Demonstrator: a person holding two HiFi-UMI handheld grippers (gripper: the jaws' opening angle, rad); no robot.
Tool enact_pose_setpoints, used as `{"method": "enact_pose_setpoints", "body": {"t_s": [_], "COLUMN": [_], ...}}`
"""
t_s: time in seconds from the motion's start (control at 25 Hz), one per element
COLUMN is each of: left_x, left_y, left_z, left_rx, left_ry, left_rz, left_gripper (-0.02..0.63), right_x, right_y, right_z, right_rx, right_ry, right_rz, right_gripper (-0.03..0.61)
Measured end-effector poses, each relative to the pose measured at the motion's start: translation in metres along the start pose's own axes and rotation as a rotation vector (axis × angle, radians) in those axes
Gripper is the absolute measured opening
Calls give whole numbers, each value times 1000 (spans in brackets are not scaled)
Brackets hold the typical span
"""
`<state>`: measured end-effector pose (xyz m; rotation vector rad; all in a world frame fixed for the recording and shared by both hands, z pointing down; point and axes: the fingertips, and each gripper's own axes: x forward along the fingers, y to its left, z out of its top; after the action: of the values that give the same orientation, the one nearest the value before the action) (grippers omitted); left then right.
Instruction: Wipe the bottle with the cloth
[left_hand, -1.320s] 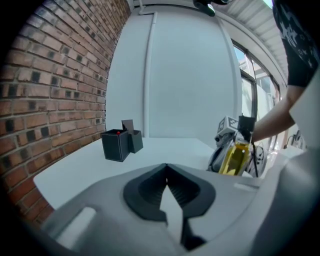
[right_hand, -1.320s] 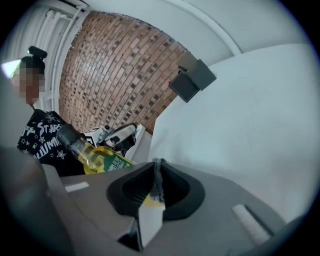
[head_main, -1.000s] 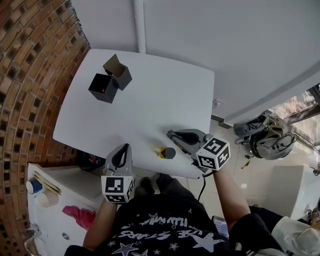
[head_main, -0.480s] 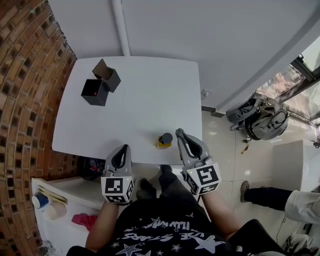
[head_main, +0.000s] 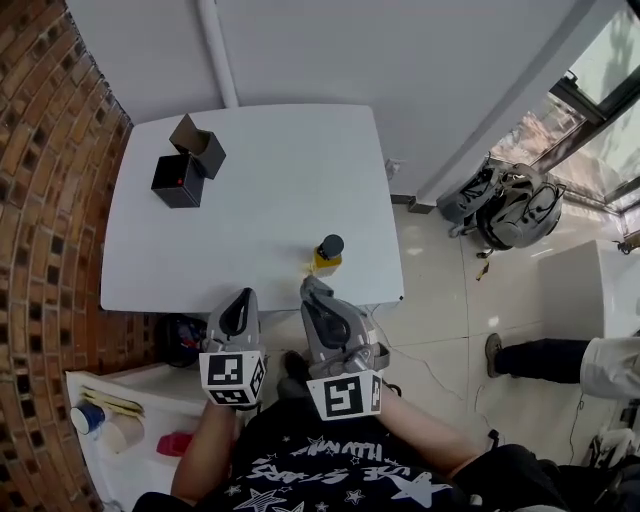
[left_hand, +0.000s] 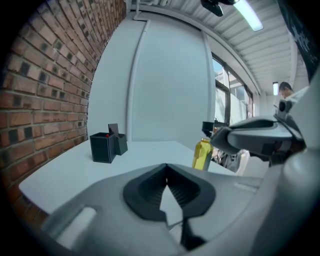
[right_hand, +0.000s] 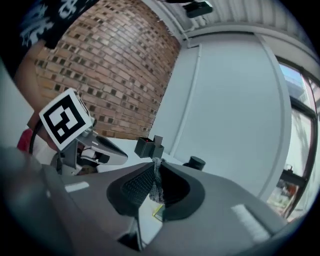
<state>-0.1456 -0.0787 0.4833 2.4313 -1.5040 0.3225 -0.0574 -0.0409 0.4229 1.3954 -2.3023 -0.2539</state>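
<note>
Approach phase: wiping not started. Right gripper (right_hand: 155, 167) is clamped on a small grey cloth (right_hand: 154, 186), a wad of it pinched between the pads. Left gripper (left_hand: 165, 169) has its jaws closed tip to tip with nothing between them.

Bottle (head_main: 327, 253), yellow liquid with a dark cap, stands upright on the white table (head_main: 250, 220) near the front edge, towards its right side. It sits just ahead of the right gripper's tips without touching them. The left gripper is further off, to the bottle's left. Black boxes (head_main: 185, 167) are at the far left corner, well clear.

My read on the next move: left opens and steadies the bottle, then right brings the cloth flat against its side. The bottle is close to the edge, so an unsupported push could tip it off.
</note>
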Motion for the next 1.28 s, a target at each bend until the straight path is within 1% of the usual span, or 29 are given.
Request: {"method": "enact_pose_setpoints", "body": {"t_s": [0.08,0.16,0.32,0.4,0.56,0.68,1.0,1.28], "left_x": [-3,-7,-15,-17,-19,-20,-20,-20], "left_y": [4,9,14,16,20,18,13,23], "left_z": [0,0,-2,-4,-9,-11,-16,-22], "left_rx": [5,7,10,13,4,-7,-16,-24], "left_ry": [-1,-3,1,7,21,25,34,51], "left_rz": [-4,0,-1,-2,8,9,-3,18], "left_gripper": [5,5,5,5,5,5,5,5], "right_x": [16,36,58,62,67,72,82,87], "right_y": [3,2,-6,-11,-8,-3,-4,5], "right_z": [7,9,1,-3,-9,-16,-45,-74], "right_rx": [-59,-90,-109,-100,-91,-65,6,13], "right_ry": [2,29,103,122,140,161,217,282], "right_rz": [-61,-107,-184,-202,-178,-161,-170,-145], "right_gripper": [40,40,40,41,40,40,40,40]}}
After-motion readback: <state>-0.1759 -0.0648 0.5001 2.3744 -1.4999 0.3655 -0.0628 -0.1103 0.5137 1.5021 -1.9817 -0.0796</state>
